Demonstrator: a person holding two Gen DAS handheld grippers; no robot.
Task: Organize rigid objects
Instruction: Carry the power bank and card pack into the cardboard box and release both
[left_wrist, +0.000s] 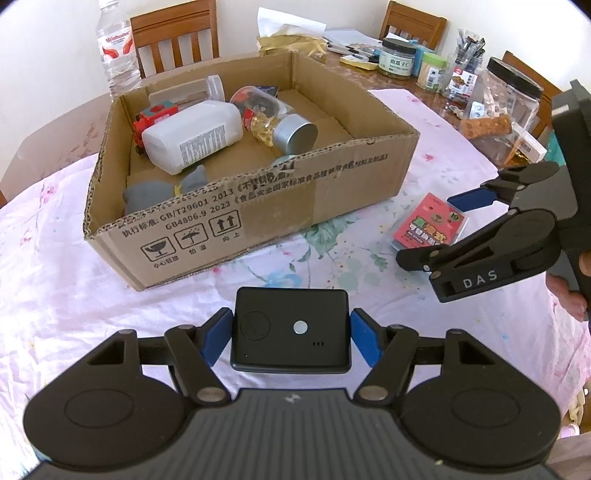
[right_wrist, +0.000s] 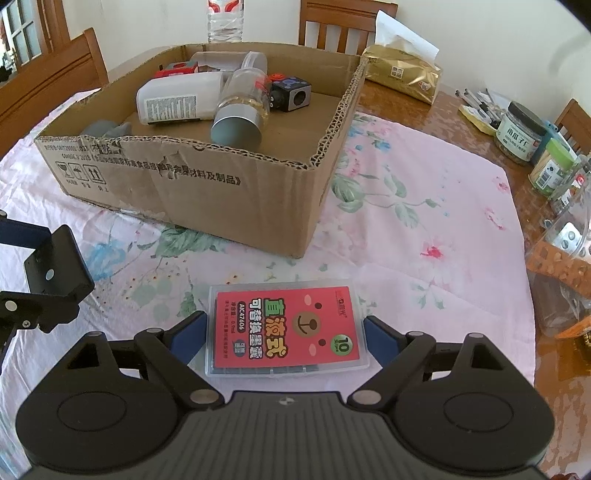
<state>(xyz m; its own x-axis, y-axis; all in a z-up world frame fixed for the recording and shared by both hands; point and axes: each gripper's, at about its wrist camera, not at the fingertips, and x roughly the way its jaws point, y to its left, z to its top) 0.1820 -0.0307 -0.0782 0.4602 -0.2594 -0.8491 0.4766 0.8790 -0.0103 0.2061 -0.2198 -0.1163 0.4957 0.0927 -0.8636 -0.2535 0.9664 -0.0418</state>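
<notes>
My left gripper (left_wrist: 291, 338) is shut on a small black box-shaped device (left_wrist: 290, 317), held just above the flowered tablecloth in front of the cardboard box (left_wrist: 258, 210). In the box lie a white bottle (left_wrist: 192, 136), a clear jar with a silver lid (left_wrist: 280, 118), a red toy train (left_wrist: 155, 114) and a grey soft-looking item (left_wrist: 147, 195). My right gripper (right_wrist: 284, 330) straddles a clear case with a red label (right_wrist: 286, 325) lying flat on the cloth. Its blue pads (right_wrist: 192, 332) touch both long edges. The left wrist view shows the case (left_wrist: 430, 225) at the right.
The box (right_wrist: 221, 177) takes up the cloth's far left. A water bottle (left_wrist: 114, 44) stands behind it, a gold tissue pack (right_wrist: 402, 77) beside it. Jars and tubs (right_wrist: 521, 129) crowd the bare wooden table at right. Chairs ring the table.
</notes>
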